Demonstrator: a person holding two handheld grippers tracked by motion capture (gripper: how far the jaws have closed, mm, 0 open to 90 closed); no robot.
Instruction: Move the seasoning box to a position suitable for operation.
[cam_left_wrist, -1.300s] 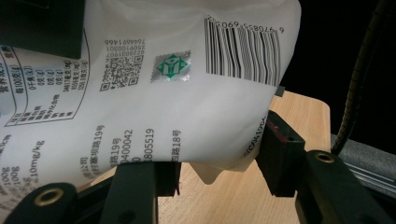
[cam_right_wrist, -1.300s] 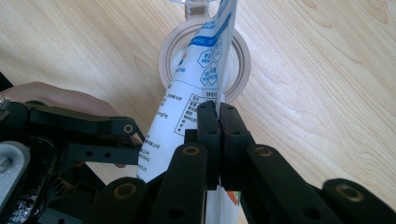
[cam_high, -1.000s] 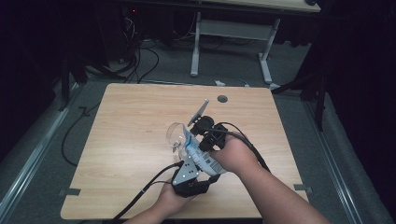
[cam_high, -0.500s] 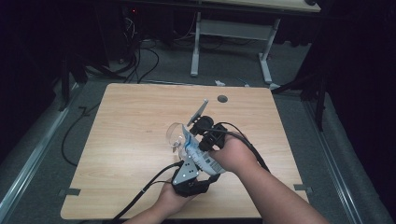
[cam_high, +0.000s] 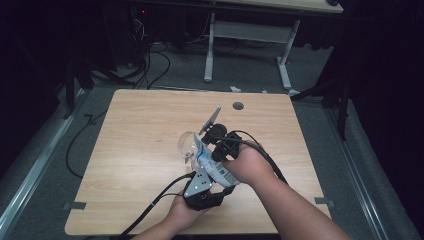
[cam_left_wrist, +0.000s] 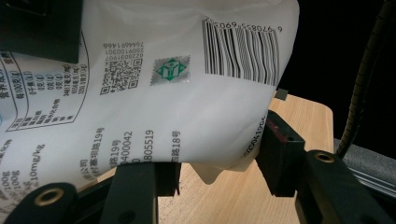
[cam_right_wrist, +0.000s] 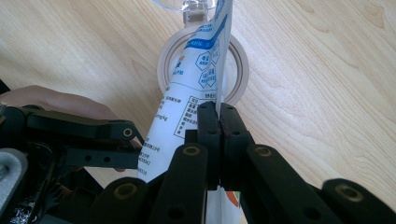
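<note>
A white pouch (cam_high: 202, 153) with blue print and a barcode (cam_left_wrist: 187, 93) hangs upright over the middle of the wooden table (cam_high: 140, 125). My right gripper (cam_right_wrist: 218, 109) is shut on one thin edge of the pouch (cam_right_wrist: 187, 107). My left gripper (cam_left_wrist: 210, 158) grips the pouch's bulging body from below, with both pads pressed against it. In the high view the left gripper (cam_high: 202, 167) is nearest the front edge and the right gripper (cam_high: 202, 145) is just beyond it. A clear glass cup (cam_high: 186, 145) stands right beside the pouch's far end. A pale round ring (cam_right_wrist: 233, 60) lies under the pouch.
A small round hole (cam_high: 238, 106) is in the table top near its far edge. Cables trail from both grippers off the front of the table. Past the table, a white desk frame (cam_high: 282, 55) and loose cables (cam_high: 150, 65) stand on the dark floor.
</note>
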